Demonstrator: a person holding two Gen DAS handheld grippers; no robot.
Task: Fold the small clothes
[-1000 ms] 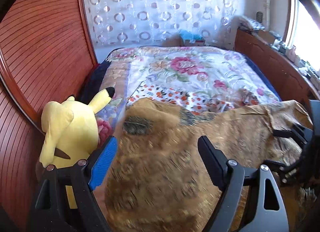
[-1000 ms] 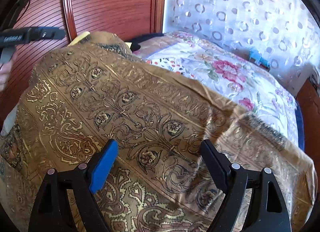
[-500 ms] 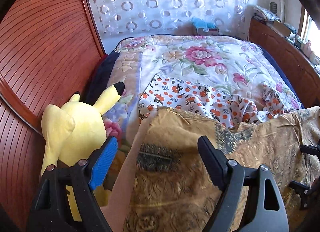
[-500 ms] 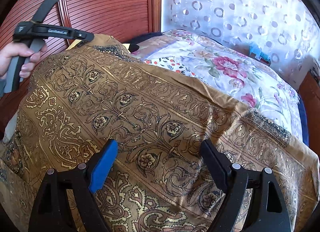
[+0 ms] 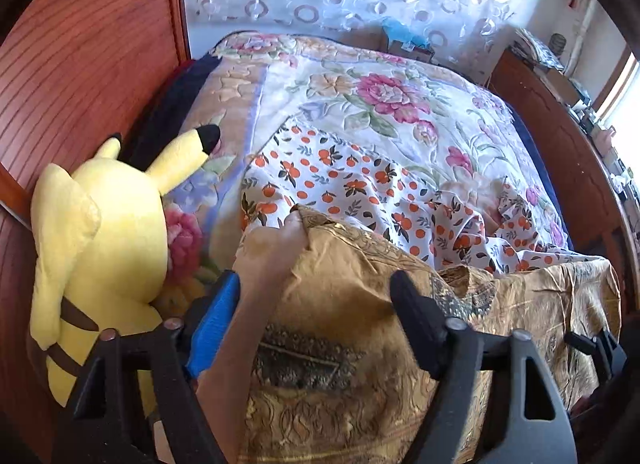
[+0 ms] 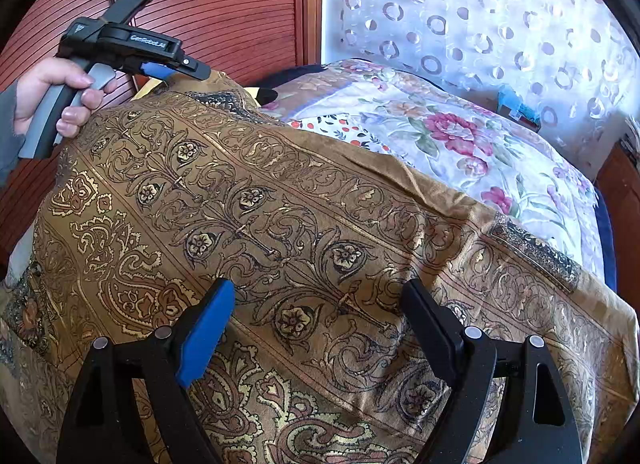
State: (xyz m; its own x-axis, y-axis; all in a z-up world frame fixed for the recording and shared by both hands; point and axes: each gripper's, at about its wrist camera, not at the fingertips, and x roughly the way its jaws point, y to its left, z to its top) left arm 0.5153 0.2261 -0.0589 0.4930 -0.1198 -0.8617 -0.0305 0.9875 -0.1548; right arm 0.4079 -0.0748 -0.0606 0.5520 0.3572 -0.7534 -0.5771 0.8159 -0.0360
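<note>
Left wrist view shows a yellow plush toy beside my gold cloth on the bed, with an orange-dotted cloth behind. My left tool has been closing around the cloth's corner. My right tool stands wide open over it.

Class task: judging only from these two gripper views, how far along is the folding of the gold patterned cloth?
Done: the gold patterned cloth lies spread over the bed, unfolded. In hand: the left gripper straddles its raised corner, jaws just been closing, not yet pinching; the right gripper hovers open above the cloth. Left: every fold, plus the orange-print garment behind.
</note>
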